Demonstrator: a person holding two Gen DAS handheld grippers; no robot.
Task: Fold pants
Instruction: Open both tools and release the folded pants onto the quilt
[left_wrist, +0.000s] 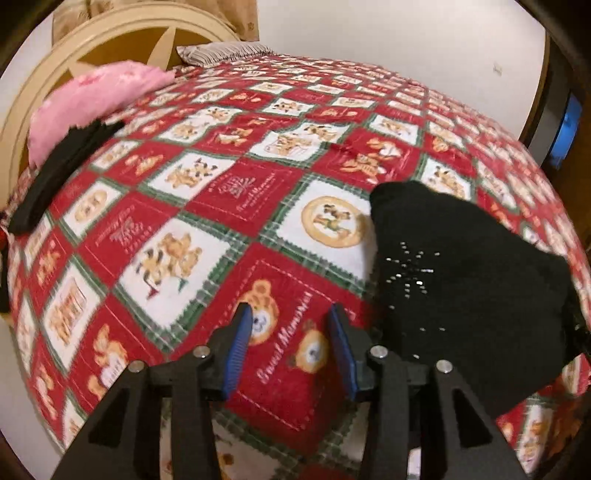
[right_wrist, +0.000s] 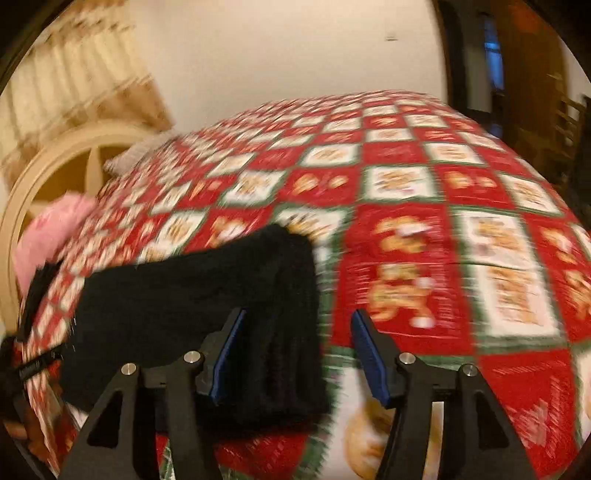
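Note:
The black pants (left_wrist: 461, 288) lie in a folded bundle on the red patchwork bedspread (left_wrist: 221, 192), with small glittering dots on the cloth. My left gripper (left_wrist: 291, 317) hovers open over the bedspread just left of the bundle, nothing between its blue pads. In the right wrist view the black pants (right_wrist: 207, 314) fill the lower left. My right gripper (right_wrist: 297, 321) stands open above their right edge, its left finger (right_wrist: 229, 343) over the cloth and its right finger (right_wrist: 369, 354) over the bedspread (right_wrist: 424, 258). Neither pad presses on the fabric.
A pink pillow (left_wrist: 92, 99) and another dark folded garment (left_wrist: 55, 177) rest near the cream headboard (left_wrist: 110, 37) at the far left. A striped pillow (left_wrist: 221, 51) lies at the bed's far end. A dark doorway (right_wrist: 517, 74) stands beyond the bed's right side.

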